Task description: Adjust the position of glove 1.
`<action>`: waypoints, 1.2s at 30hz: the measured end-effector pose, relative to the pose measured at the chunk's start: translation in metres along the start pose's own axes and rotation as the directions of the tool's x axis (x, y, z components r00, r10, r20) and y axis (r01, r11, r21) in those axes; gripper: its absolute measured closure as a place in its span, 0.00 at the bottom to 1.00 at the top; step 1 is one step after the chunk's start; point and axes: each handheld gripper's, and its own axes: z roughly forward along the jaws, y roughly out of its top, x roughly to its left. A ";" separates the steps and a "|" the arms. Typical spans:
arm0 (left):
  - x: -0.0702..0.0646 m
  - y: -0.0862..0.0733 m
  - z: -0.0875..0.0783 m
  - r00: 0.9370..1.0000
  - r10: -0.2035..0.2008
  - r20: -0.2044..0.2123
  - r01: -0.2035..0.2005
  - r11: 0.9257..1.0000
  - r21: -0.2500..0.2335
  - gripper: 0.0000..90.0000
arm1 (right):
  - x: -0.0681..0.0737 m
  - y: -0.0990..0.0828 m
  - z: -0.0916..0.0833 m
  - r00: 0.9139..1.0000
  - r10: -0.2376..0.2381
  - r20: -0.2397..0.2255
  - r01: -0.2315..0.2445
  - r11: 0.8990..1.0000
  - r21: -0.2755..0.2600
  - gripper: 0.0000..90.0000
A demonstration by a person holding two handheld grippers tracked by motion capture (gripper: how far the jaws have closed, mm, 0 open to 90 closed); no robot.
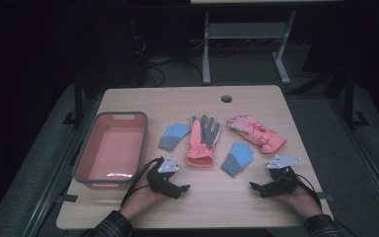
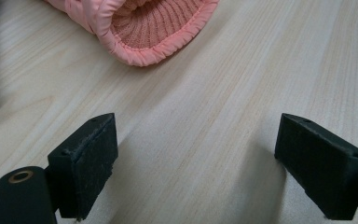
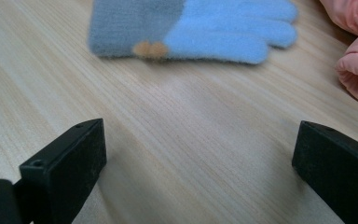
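gloves lie in a row mid-table, four of them, with the pink bin [image 1: 111,148] at their left. my left gripper [image 2: 196,163] and right gripper [image 3: 200,168] rest wide open, empty. risk: soft blue glove [image 3: 191,28] may slip if i pinch only its fluff.

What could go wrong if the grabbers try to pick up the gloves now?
1. The blue glove lies close beside the pink glove, so the open right gripper might snag both.
2. The pink glove's cuff is thick and soft; the open left gripper may pinch only its edge, and it may slip out.
3. The bin sits close to the left gripper; it might bump it.
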 end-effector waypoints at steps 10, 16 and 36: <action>0.004 0.000 0.000 0.999 0.029 0.023 -0.029 1.000 0.003 0.14 | 0.000 0.000 0.000 1.000 -0.005 -0.007 0.005 1.000 -0.001 0.06; -0.004 0.000 0.000 1.000 0.015 0.019 -0.015 1.000 -0.006 0.14 | -0.001 0.008 -0.014 1.000 -0.009 -0.003 0.009 0.999 -0.041 0.35; -0.003 -0.001 0.000 1.000 0.020 0.020 -0.020 1.000 -0.008 0.14 | 0.004 0.044 -0.011 0.999 0.004 -0.047 -0.007 0.997 -0.075 1.00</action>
